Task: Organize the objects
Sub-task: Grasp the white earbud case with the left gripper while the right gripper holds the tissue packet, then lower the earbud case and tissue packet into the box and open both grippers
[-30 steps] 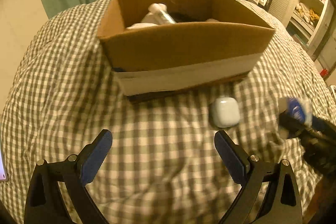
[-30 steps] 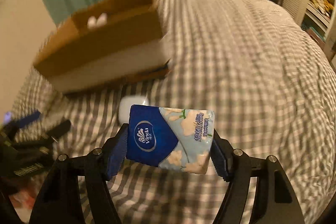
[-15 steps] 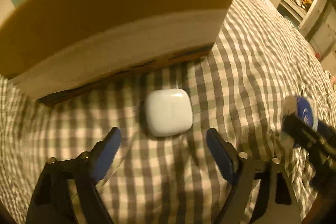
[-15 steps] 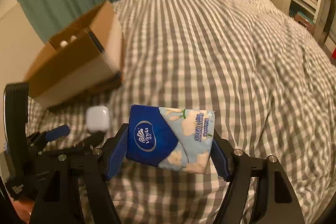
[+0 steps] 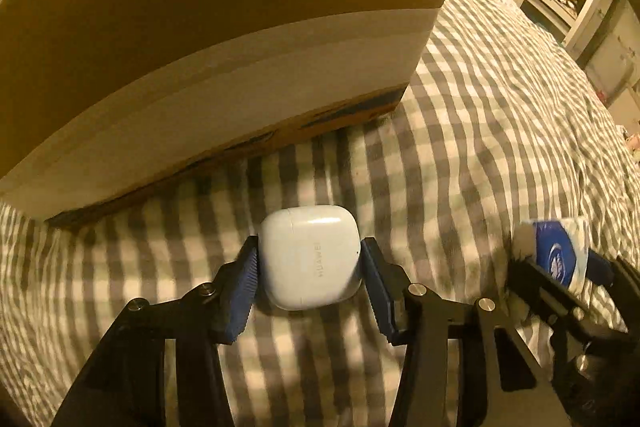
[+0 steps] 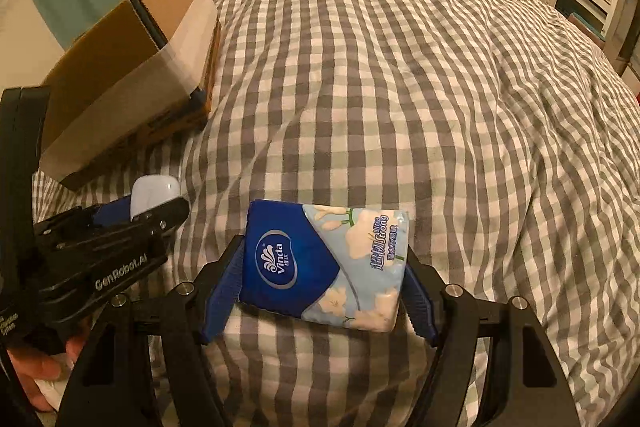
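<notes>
A: Where's the white earbud case [image 5: 310,255]?

B: On the checked bed cover [image 6: 400,87], just in front of the cardboard box [image 5: 224,39]. The left hand-held gripper [image 5: 309,279] has its blue pads against both sides of the case, clamped on it.

A: And the right hand-held gripper [image 6: 322,285]?

B: Clamped on the blue Vinda tissue pack [image 6: 324,261], off to the right of the box and the case, above the cover.
</notes>
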